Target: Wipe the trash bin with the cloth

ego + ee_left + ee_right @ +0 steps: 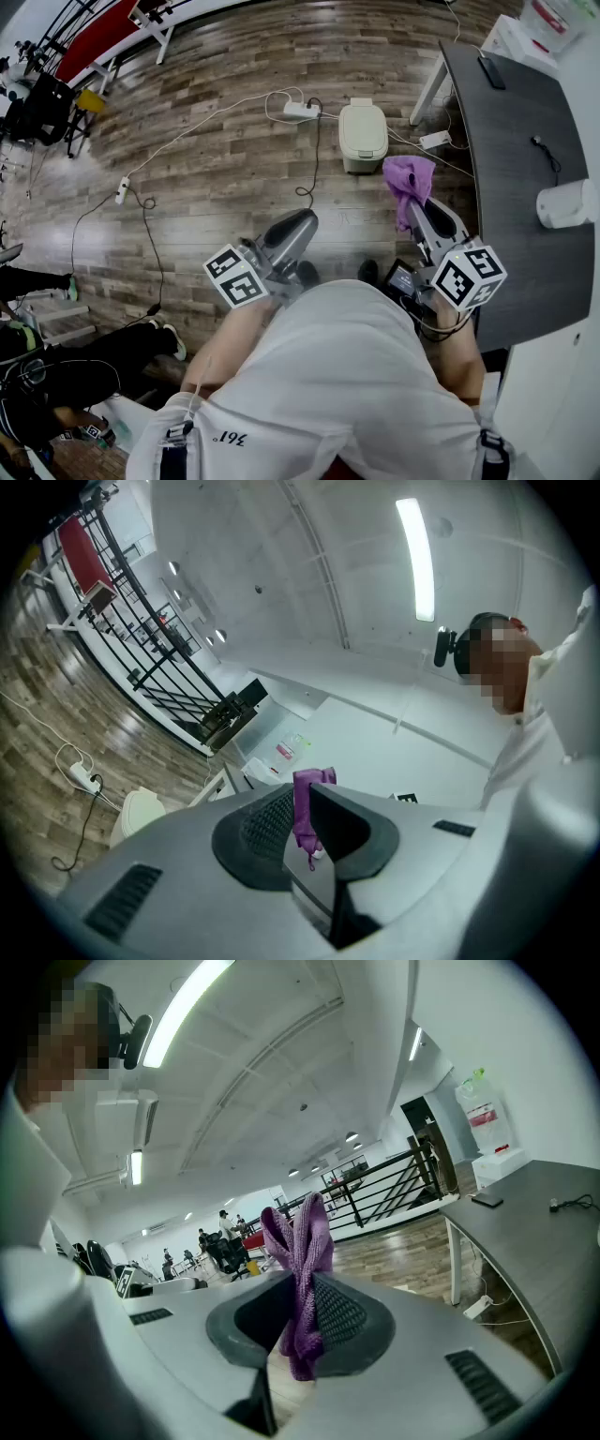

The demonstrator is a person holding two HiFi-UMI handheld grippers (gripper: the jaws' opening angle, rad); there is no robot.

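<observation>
Purple cloth [302,1246] clenched in my right gripper [419,212], bin [363,137] waiting ahead.

I am gripping the cloth near its middle, so a bunch is standing up past the jaw tips and a tail is hanging below them; I judge that is leaving enough loose fabric to rub with. I am tilting this gripper slightly down toward the bin, which is sitting lid-shut on the floor [216,169] ahead of it and a little to its left, well apart, so no wiping is happening yet. I am holding my left gripper [302,225] about level alongside, jaws all but closed on nothing; the purple showing through their slit is the cloth beyond. I am carrying it empty, I think, to steady the bin.
</observation>
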